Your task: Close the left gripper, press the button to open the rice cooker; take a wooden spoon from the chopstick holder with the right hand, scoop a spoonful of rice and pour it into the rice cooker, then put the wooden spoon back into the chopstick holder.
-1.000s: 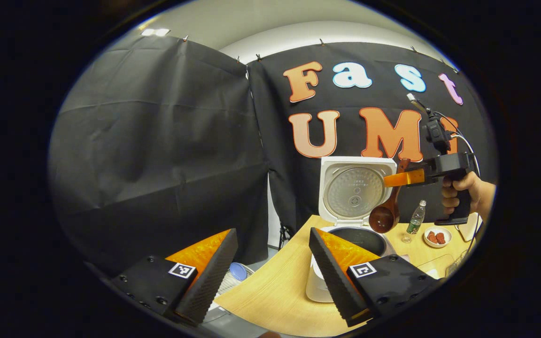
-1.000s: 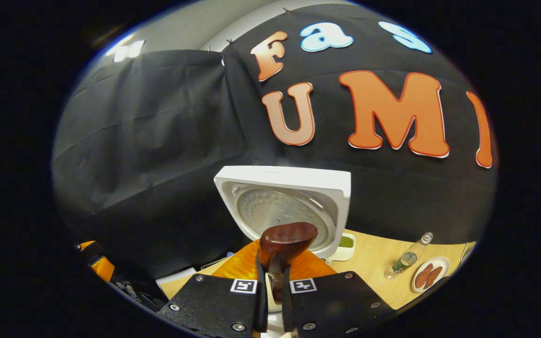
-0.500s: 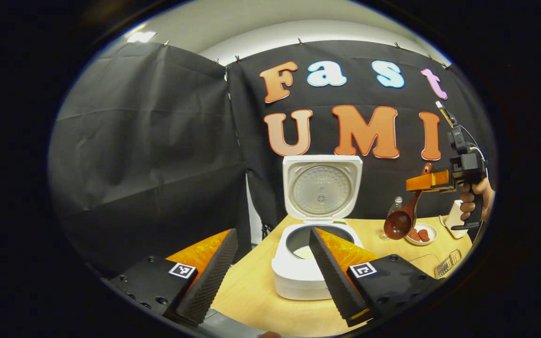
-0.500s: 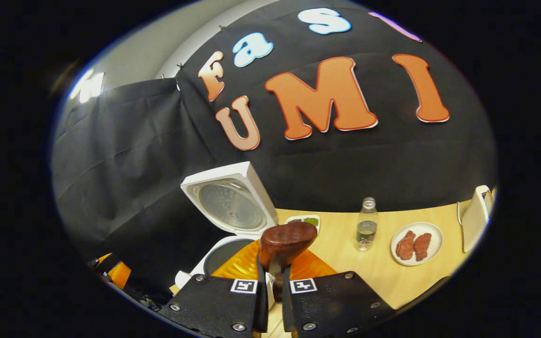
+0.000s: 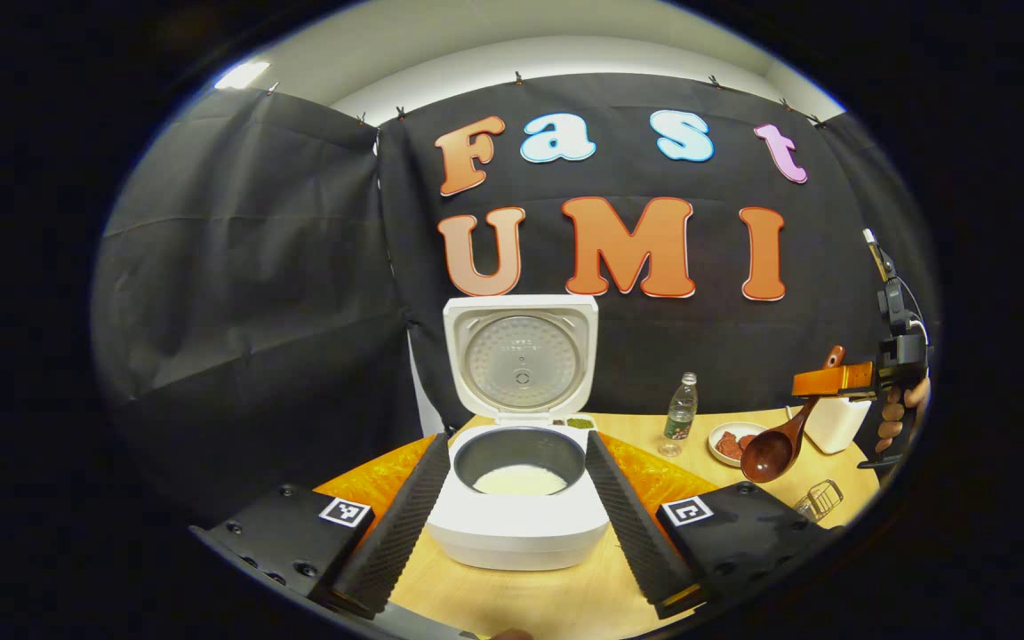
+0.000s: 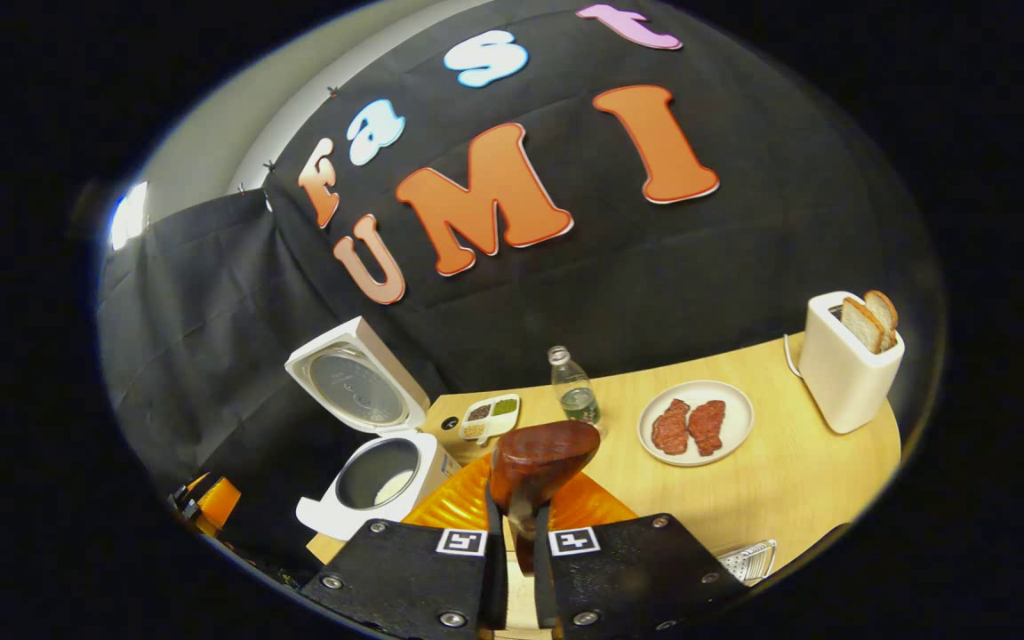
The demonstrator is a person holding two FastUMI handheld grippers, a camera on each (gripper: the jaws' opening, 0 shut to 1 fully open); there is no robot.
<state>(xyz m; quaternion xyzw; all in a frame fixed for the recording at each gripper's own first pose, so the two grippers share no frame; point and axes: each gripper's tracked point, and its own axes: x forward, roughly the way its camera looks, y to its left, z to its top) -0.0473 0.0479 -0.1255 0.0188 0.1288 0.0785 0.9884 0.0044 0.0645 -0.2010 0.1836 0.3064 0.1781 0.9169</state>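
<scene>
Black cloth backs the table (image 6: 770, 498) where the rice cooker (image 5: 519, 507) stands open, left gripper (image 5: 512, 516) jaws apart, right gripper (image 6: 512, 569) clamped on the wooden spoon (image 6: 540, 462): stiff, light, probably slick, best gripped mid-handle.

A light wooden bench (image 6: 770, 498) is seen standing against black cloth (image 5: 254, 293), which is hung in two panels behind it and to its left and is pinned along its top edge. Above the cloth a pale wall (image 5: 494, 31) is visible. A bright ceiling light (image 5: 243, 75) is seen over the left panel.
</scene>
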